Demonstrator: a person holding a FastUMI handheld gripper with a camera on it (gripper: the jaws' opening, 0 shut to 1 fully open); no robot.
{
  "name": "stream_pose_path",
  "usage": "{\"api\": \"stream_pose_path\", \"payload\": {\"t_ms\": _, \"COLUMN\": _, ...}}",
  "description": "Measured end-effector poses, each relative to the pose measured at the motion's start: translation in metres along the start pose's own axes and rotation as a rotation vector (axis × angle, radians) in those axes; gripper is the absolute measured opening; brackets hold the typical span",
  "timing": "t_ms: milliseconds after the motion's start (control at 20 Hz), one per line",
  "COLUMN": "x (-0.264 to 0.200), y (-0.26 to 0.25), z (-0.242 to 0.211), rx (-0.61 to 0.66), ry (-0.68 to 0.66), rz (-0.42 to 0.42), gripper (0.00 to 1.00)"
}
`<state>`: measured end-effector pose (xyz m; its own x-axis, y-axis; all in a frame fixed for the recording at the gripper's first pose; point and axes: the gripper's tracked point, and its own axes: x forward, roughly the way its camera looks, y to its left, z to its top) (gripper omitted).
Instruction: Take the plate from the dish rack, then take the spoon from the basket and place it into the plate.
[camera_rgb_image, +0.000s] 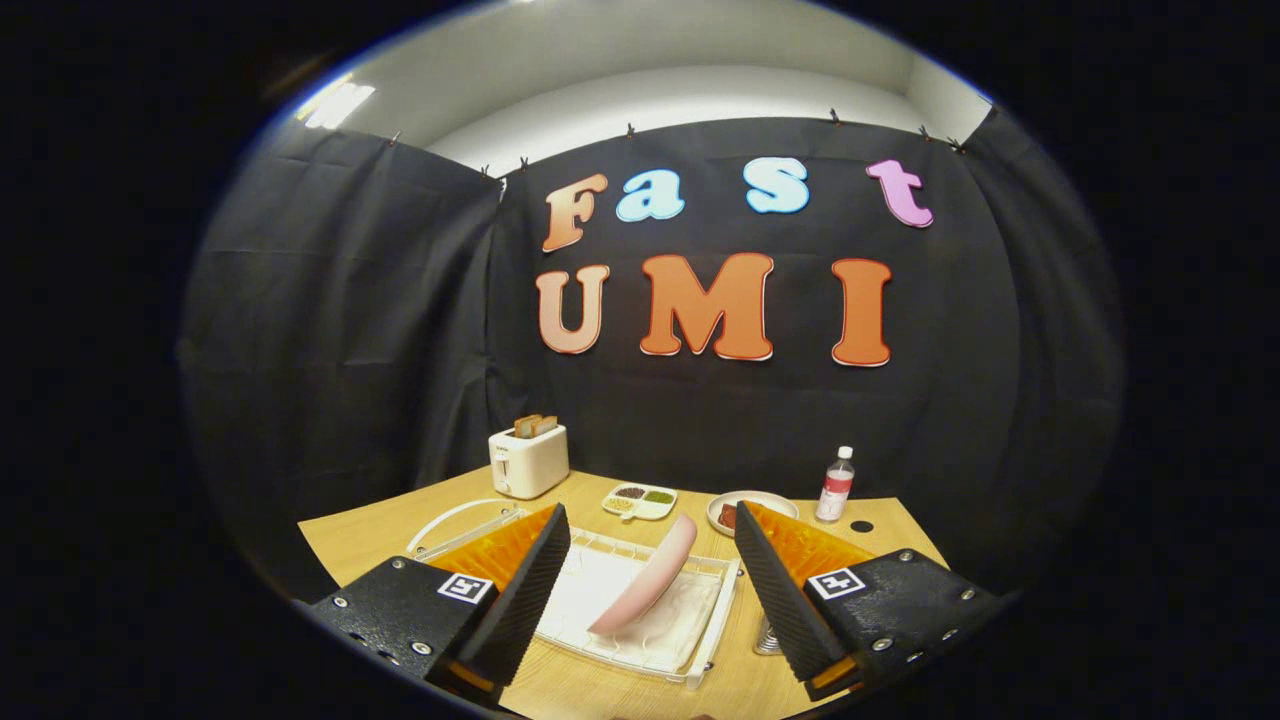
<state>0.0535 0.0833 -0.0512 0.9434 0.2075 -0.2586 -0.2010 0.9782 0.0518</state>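
A pink plate (648, 578) stands on edge, leaning, in a white dish rack (690, 655) on the wooden table. My gripper (650, 535) hovers above the rack, open wide, with the plate seen between the two fingers and lower down, untouched. A metal wire basket (767, 637) peeks out beside the rack's right corner, mostly hidden behind the right finger (775, 585); I cannot make out a spoon in it.
A white toaster (527, 460) with toast stands at the back left. A divided dish of condiments (640, 500), a small plate with food (735, 510), a clear bottle (836, 486) and a dark cap (861, 526) sit along the back. The table edge (330, 560) runs close on the left.
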Motion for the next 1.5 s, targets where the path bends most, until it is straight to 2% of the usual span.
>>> {"api": "stream_pose_path", "payload": {"t_ms": 450, "x": 0.052, "y": 0.001, "z": -0.042, "rx": 0.082, "ry": 0.324, "rz": 0.035, "gripper": 0.98}}
{"api": "stream_pose_path", "payload": {"t_ms": 1050, "x": 0.11, "y": -0.019, "z": -0.093, "rx": 0.169, "ry": 0.633, "rz": -0.041, "gripper": 0.93}}
{"api": "stream_pose_path", "payload": {"t_ms": 1150, "x": 0.117, "y": -0.021, "z": -0.103, "rx": 0.205, "ry": 0.675, "rz": -0.05, "gripper": 0.89}}
{"api": "stream_pose_path", "payload": {"t_ms": 1250, "x": 0.121, "y": -0.022, "z": -0.115, "rx": 0.244, "ry": 0.723, "rz": -0.077, "gripper": 0.8}}
{"api": "stream_pose_path", "payload": {"t_ms": 1400, "x": 0.124, "y": -0.016, "z": -0.123, "rx": 0.272, "ry": 0.772, "rz": -0.072, "gripper": 0.61}}
{"api": "stream_pose_path", "payload": {"t_ms": 1500, "x": 0.122, "y": -0.012, "z": -0.13, "rx": 0.259, "ry": 0.799, "rz": -0.066, "gripper": 0.55}}
